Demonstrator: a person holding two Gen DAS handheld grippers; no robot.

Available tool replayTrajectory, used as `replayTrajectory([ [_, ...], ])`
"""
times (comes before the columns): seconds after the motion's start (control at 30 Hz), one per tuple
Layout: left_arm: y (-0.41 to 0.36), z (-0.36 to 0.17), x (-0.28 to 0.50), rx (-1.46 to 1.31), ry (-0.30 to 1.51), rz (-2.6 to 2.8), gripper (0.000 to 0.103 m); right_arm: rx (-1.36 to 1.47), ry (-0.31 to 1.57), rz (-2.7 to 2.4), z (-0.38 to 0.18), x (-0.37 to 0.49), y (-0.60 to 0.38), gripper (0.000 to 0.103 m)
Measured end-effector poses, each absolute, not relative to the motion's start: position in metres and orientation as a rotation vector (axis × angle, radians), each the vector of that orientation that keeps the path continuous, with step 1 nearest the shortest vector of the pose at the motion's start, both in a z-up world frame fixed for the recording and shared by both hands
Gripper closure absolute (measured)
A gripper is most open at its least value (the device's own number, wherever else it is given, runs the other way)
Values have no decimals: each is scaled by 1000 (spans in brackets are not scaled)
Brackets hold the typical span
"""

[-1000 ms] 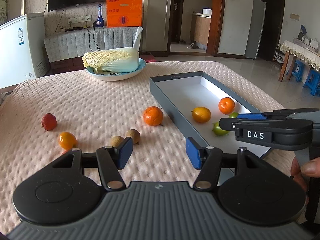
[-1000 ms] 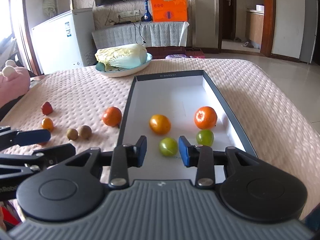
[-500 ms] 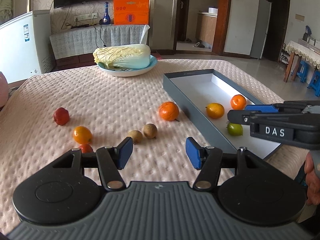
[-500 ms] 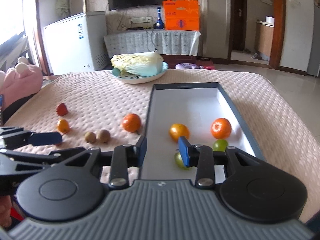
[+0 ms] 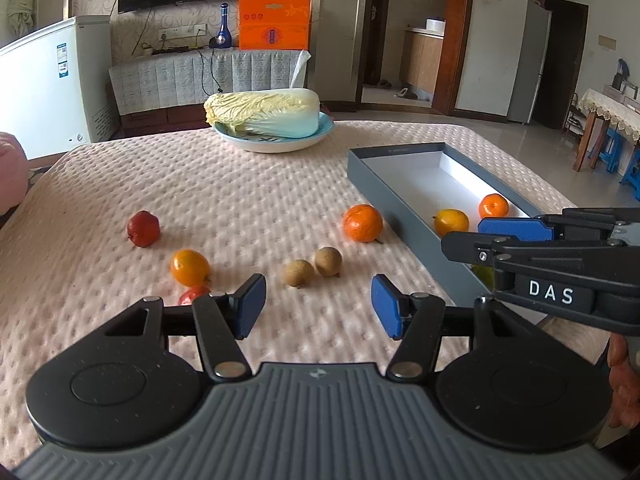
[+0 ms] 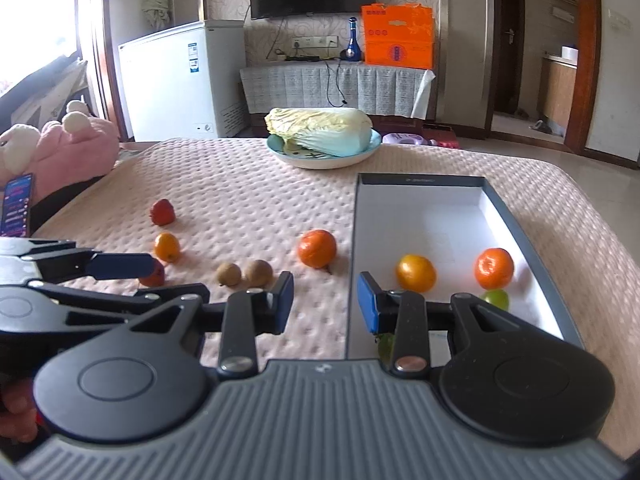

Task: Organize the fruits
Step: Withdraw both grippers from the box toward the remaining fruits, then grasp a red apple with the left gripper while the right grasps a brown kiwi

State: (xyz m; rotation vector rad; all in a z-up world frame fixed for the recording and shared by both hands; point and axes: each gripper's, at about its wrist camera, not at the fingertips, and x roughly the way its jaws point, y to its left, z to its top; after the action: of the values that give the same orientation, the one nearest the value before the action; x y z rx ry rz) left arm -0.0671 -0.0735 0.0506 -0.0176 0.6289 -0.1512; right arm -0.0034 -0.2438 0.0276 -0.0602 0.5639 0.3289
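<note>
A grey box (image 5: pixel 404 208) (image 6: pixel 516 224) on the pink tablecloth holds a mandarin (image 6: pixel 493 267), a yellow-orange fruit (image 6: pixel 415 273) and two green fruits (image 6: pixel 496 299). Loose on the cloth lie a mandarin (image 5: pixel 362 223) (image 6: pixel 317 248), two brown longans (image 5: pixel 299 273) (image 6: pixel 258 273), an orange fruit (image 5: pixel 189 267) and two red fruits (image 5: pixel 143 229). My left gripper (image 5: pixel 318 306) is open and empty, just short of the longans. My right gripper (image 6: pixel 325 301) is open and empty over the box's near left wall.
A plate with a napa cabbage (image 5: pixel 264 114) (image 6: pixel 320 132) stands at the table's far side. A pink plush toy (image 6: pixel 60 140) and a phone (image 6: pixel 16 208) are at the left edge. A white freezer (image 6: pixel 180 84) stands behind.
Both grippers have drawn back and swung left. The right gripper has left the green fruit lying in the box and opened wider.
</note>
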Motion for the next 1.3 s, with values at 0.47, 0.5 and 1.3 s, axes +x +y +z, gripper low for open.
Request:
replayTrajectory([
  [0.47,-40,44,-68,-37,634,-105,38,-72,566,386,24,-1,-217,65],
  [0.5,-38,44,-68,-39,633,-99,34,-72,568,389,23,0,-215,65],
  [1.3,0,43,-64,-59,630,-38,30,-104,611,421,5,16,-176,65],
])
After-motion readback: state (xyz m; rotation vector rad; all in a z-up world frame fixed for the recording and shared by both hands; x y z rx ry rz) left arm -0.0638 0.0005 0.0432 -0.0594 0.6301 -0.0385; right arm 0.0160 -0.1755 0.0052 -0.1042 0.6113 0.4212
